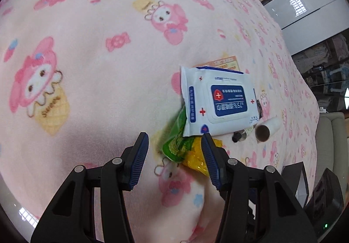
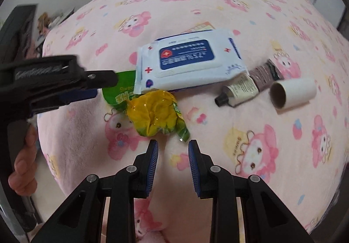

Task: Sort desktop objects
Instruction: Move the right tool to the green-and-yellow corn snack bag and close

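Note:
A white and blue wet-wipes pack [image 1: 218,101] [image 2: 187,62] lies on the pink blanket, partly over a green and yellow snack bag [image 1: 181,147] [image 2: 152,112]. A small cream tube [image 2: 240,90] [image 1: 242,134] and a cardboard roll [image 2: 292,92] [image 1: 267,128] lie to its right. My left gripper [image 1: 175,140] is open and empty, its fingertips just short of the snack bag. My right gripper [image 2: 173,147] is open and empty, just below the snack bag. The left gripper also shows from the side in the right wrist view [image 2: 54,81].
The pink cartoon-print blanket [image 1: 98,68] [image 2: 261,14] covers the whole surface. An orange card [image 1: 224,64] sticks out from under the wipes pack. A dark tube [image 2: 265,72] lies behind the cream tube. Cabinets and black boxes [image 1: 322,195] stand past the blanket's right edge.

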Available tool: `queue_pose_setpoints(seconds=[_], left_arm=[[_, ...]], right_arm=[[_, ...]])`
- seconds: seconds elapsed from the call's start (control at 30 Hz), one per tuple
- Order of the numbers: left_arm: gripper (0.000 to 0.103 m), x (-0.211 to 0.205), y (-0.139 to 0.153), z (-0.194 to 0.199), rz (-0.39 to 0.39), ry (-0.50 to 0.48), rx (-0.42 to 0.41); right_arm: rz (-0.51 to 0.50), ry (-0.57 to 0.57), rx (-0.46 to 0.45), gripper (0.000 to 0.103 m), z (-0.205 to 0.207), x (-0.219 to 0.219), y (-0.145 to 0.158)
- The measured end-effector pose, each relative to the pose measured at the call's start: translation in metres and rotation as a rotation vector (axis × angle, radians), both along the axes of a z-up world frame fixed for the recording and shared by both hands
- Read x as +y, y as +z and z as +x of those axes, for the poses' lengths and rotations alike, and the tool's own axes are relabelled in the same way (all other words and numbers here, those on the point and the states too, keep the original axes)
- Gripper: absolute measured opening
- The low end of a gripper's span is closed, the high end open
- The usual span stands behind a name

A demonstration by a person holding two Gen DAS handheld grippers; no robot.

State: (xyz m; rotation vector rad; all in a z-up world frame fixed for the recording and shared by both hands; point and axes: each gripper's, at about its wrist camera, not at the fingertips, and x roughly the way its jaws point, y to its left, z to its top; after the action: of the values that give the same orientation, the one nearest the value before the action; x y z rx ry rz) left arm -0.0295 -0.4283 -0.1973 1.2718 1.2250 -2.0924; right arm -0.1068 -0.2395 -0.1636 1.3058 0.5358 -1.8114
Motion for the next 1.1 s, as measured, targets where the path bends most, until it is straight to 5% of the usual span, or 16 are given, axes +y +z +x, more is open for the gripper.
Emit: queue_pose_setpoints(seconds=[0.03, 0.1, 0.53, 0.7, 0.8, 0.9, 0.97, 1.1], left_arm=[[0.041, 0.000, -0.004, -0.002, 0.010, -0.006, -0.004], [0.007, 0.005, -0.012, -0.006, 0.032, -0.030, -0.014], [0.007, 0.023, 0.001, 0.014, 0.129, -0.137, 0.059], [0.027, 0.003, 0.006, 0.017, 0.125, -0.074, 0.087], [0.027, -0.005, -0.001, 0.002, 0.095, -0.078, 0.055], [0.025, -0.001, -0.017, -0.015, 0.106, -0.118, 0.008], [0.015, 0.006, -0.022, -0.020, 0.124, -0.144, 0.005], [0.013, 0.017, -0.009, -0.019, 0.112, -0.183, 0.037]], right_arm=[[-0.003, -0.005, -0.014, 0.025, -0.001, -0.001, -0.003], [-0.007, -0.020, -0.039, 0.025, -0.005, -0.002, -0.008], [-0.119, -0.215, -0.081, 0.025, -0.034, 0.043, 0.020], [-0.119, -0.190, -0.129, 0.027, -0.037, 0.026, 0.010], [-0.092, -0.176, -0.153, 0.030, -0.036, 0.012, -0.006], [-0.106, -0.175, -0.202, 0.048, -0.036, 0.007, -0.022], [-0.123, -0.174, -0.235, 0.049, -0.037, 0.008, -0.028], [-0.142, -0.164, -0.237, 0.043, -0.036, 0.014, -0.026]])
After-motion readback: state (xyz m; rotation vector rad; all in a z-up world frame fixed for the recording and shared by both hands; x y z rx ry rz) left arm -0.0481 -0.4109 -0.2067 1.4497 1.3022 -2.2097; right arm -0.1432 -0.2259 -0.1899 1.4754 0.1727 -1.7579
